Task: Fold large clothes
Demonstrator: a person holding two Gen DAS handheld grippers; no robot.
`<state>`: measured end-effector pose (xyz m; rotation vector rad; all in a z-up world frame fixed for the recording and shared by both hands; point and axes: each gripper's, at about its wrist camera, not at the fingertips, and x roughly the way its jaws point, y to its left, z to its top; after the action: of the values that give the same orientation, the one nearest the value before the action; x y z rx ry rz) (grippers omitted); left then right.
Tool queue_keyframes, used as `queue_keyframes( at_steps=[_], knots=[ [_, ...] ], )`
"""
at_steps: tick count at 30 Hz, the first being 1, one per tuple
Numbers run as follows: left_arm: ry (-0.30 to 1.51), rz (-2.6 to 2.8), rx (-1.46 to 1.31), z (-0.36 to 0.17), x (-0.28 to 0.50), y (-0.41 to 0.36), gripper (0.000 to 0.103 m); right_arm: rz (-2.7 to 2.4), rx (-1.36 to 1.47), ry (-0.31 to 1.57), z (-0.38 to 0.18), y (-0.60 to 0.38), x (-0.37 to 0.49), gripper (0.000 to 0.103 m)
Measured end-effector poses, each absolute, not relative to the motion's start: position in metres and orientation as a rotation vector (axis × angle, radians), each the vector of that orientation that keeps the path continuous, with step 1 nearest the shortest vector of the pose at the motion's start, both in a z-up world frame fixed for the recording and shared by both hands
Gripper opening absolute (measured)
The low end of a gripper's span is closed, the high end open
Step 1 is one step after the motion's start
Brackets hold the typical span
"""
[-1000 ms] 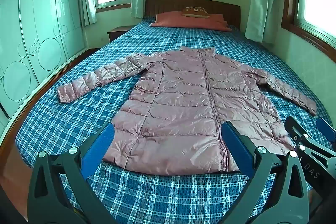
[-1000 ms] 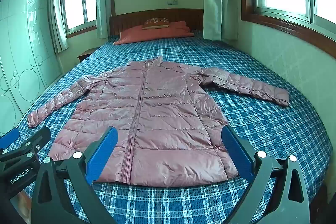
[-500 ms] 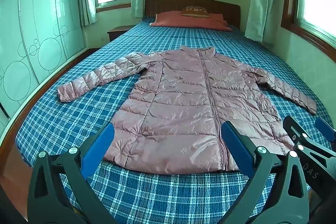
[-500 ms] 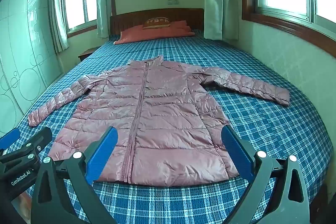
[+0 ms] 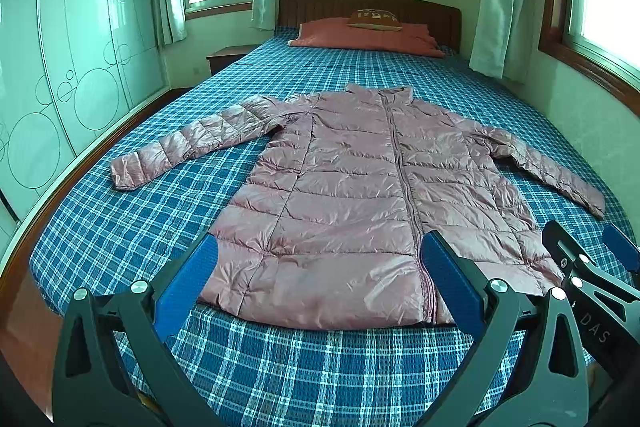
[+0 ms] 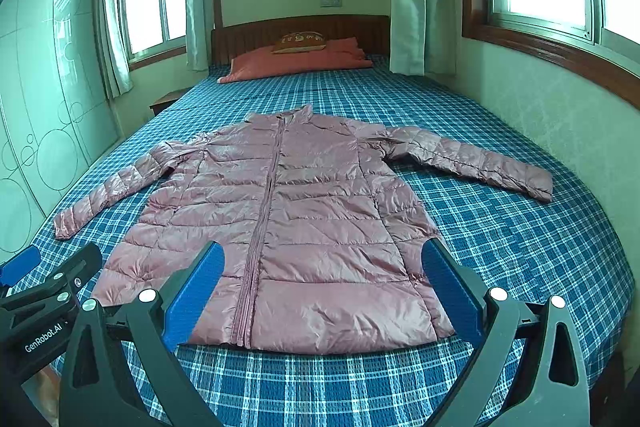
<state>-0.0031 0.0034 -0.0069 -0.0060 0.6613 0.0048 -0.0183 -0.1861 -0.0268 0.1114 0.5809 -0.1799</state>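
Observation:
A pink quilted puffer jacket (image 5: pixel 352 187) (image 6: pixel 304 207) lies flat on the bed, front up and zipped, with its collar toward the headboard. Both sleeves are spread out sideways. My left gripper (image 5: pixel 319 259) hovers open over the left half of the hem near the foot of the bed, with nothing between its blue pads. My right gripper (image 6: pixel 323 259) hovers open over the right half of the hem, also holding nothing. Each gripper shows at the edge of the other's view: the right gripper (image 5: pixel 580 263) and the left gripper (image 6: pixel 52 279).
The bed (image 5: pixel 120 227) has a blue plaid sheet. A red pillow (image 5: pixel 360 35) and a small cushion lie at the wooden headboard. A glass-door wardrobe (image 5: pixel 60 87) and a nightstand (image 5: pixel 228 57) stand on the left. A wall (image 6: pixel 560 115) with windows runs close along the right.

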Motion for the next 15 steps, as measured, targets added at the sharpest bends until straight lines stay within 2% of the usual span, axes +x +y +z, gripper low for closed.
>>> queue_keyframes(
  at_steps=[15],
  knots=[
    [0.663,0.008,-0.006,-0.0078,-0.0023,0.0040,0.101,-0.178,0.112,0.582,-0.0270,-0.1858,-0.0183,0.098]
  ],
)
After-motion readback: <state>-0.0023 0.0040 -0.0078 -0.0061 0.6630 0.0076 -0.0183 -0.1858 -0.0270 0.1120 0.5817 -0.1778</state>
